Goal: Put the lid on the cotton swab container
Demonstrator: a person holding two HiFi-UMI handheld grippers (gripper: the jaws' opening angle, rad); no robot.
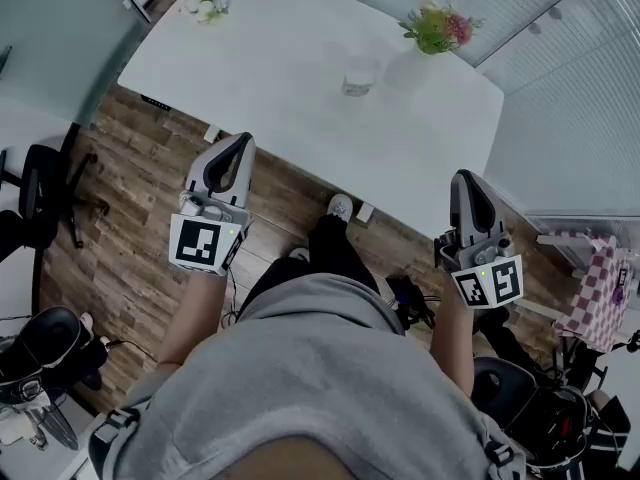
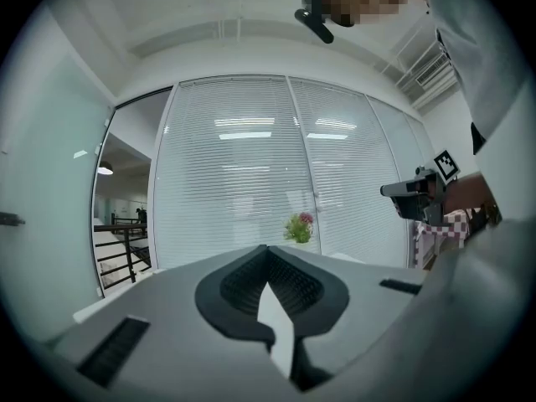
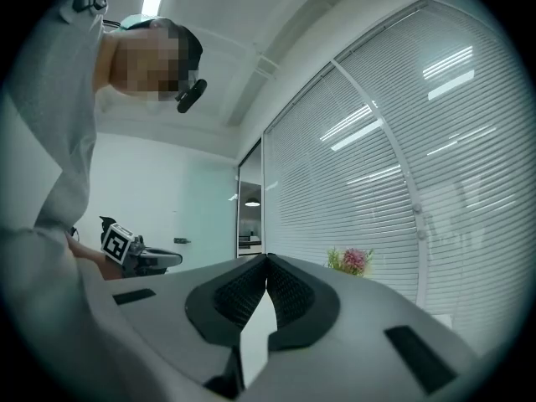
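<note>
Small clear container (image 1: 359, 76), well ahead of right gripper (image 1: 465, 180) on white table (image 1: 270, 58): too small to tell lid or contents. Table's far edge partly cut off.

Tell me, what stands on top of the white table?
On the white table stand a small clear container, a bunch of flowers and, at the far left corner, a second flower sprig. Whether the container's lid is on cannot be told: too small.

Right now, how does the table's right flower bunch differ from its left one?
The right bunch stands upright in a white vase, with pink blooms; the left bunch seems to lie loose, pale. The right bunch is nearer the clear container than the left bunch. Both are on the white table.
</note>
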